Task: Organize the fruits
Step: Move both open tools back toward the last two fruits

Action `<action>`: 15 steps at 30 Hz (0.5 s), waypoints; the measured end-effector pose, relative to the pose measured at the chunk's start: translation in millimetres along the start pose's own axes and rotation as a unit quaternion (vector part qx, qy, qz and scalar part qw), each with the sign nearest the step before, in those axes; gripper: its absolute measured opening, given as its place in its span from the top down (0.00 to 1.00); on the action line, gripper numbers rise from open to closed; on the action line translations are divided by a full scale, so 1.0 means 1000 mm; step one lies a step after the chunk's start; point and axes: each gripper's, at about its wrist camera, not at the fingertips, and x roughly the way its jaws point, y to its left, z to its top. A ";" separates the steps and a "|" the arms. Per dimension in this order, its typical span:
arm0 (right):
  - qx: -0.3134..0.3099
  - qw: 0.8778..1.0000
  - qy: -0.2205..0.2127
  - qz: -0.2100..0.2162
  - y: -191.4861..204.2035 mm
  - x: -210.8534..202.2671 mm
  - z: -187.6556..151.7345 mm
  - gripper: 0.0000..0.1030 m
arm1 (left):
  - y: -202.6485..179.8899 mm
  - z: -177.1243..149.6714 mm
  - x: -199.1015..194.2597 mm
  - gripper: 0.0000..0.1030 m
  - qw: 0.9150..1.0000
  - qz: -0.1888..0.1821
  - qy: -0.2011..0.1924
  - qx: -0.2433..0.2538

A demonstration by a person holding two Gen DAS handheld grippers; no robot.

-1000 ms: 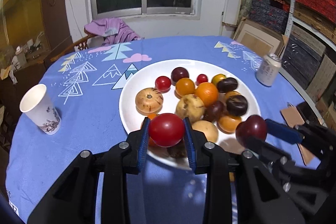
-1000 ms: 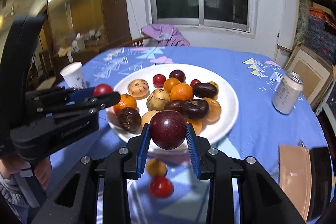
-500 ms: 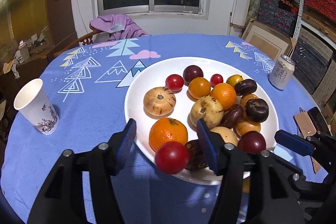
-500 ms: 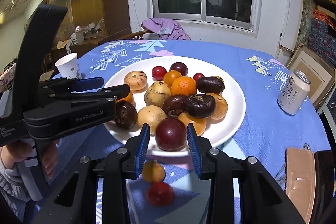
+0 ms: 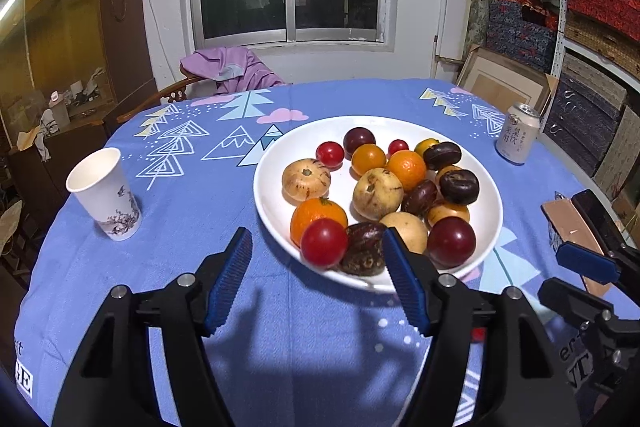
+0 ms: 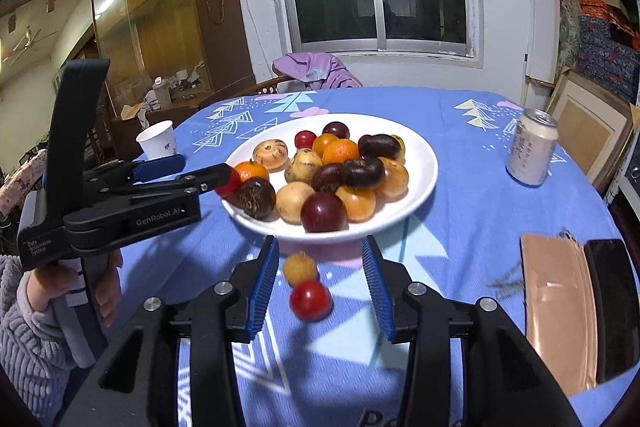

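Note:
A white plate [image 5: 280,143] piled with several fruits sits mid-table on the blue cloth. My left gripper [image 5: 315,239] is just short of the plate's near rim, its jaws opening and its pads touching nothing. A red tomato [image 5: 324,243] rests free on the rim beyond them. My right gripper [image 6: 320,243] is also opening, with a dark red plum [image 6: 323,211] lying loose on the plate ahead of it. Between its fingers, down on the cloth, lie a small yellow fruit [image 6: 300,268] and a red tomato [image 6: 311,299]. A hand holds the left gripper [image 6: 202,167] at the plate's left side.
A paper cup [image 5: 106,195] stands left of the plate and a drink can [image 5: 516,139] stands at the right. A tan case with a dark phone [image 6: 560,307] lies near the right edge. A chair draped in purple cloth [image 5: 228,71] is behind the table.
Both grippers opened and let go. The red tomato left the left jaws and the plum left the right jaws, both settling on the plate. Both grippers drew back from it.

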 end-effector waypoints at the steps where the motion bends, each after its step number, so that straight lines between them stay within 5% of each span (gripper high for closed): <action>1: 0.001 1.000 0.001 0.001 0.000 -0.001 -0.001 0.56 | 0.000 -0.003 -0.003 0.34 1.000 0.001 0.000 0.001; 15: -0.038 0.997 0.065 -0.001 0.013 0.019 -0.026 0.48 | -0.018 -0.044 0.000 0.28 0.997 -0.034 0.043 0.055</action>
